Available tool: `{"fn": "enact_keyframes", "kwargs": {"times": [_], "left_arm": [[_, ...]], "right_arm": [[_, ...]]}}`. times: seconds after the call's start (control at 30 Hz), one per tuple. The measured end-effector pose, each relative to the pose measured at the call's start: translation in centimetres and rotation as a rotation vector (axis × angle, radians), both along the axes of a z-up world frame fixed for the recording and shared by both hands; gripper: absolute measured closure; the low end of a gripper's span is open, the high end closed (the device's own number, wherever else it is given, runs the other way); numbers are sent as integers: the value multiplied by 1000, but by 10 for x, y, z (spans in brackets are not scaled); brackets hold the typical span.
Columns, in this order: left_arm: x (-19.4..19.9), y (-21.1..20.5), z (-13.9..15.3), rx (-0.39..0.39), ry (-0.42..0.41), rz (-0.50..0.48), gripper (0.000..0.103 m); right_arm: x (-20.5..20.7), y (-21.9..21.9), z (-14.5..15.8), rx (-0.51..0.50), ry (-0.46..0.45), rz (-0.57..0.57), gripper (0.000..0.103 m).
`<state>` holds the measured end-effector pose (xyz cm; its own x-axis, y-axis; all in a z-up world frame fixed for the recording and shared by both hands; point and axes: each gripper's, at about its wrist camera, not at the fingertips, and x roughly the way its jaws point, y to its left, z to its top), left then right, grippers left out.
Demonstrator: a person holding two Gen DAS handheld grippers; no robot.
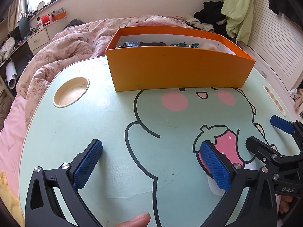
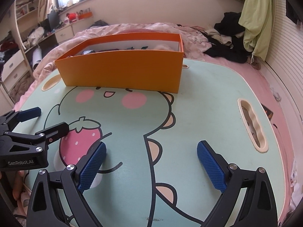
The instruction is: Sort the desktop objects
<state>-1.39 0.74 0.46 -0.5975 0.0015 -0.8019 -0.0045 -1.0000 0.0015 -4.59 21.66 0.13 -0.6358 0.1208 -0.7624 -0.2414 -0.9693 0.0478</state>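
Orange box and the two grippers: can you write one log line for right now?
left gripper: open, empty | right gripper: open, empty | orange box: on table, things inside | tabletop: no loose items seen

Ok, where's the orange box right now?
In both wrist views the orange box sits at the far edge of the cartoon lap table, just above the printed face.

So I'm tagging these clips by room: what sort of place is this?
Most likely a bedroom. The green cartoon lap table with the orange box stands on a bed with a rumpled floral quilt, and clothes hang by the wall.
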Motion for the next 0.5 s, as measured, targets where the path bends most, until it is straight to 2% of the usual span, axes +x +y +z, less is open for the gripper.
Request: {"fn": "enact_keyframes", "kwargs": {"times": [0.5], "left_arm": [[0, 0, 1, -1, -2, 1, 0]], "right_arm": [[0, -1, 0, -1, 1, 0, 6]]}}
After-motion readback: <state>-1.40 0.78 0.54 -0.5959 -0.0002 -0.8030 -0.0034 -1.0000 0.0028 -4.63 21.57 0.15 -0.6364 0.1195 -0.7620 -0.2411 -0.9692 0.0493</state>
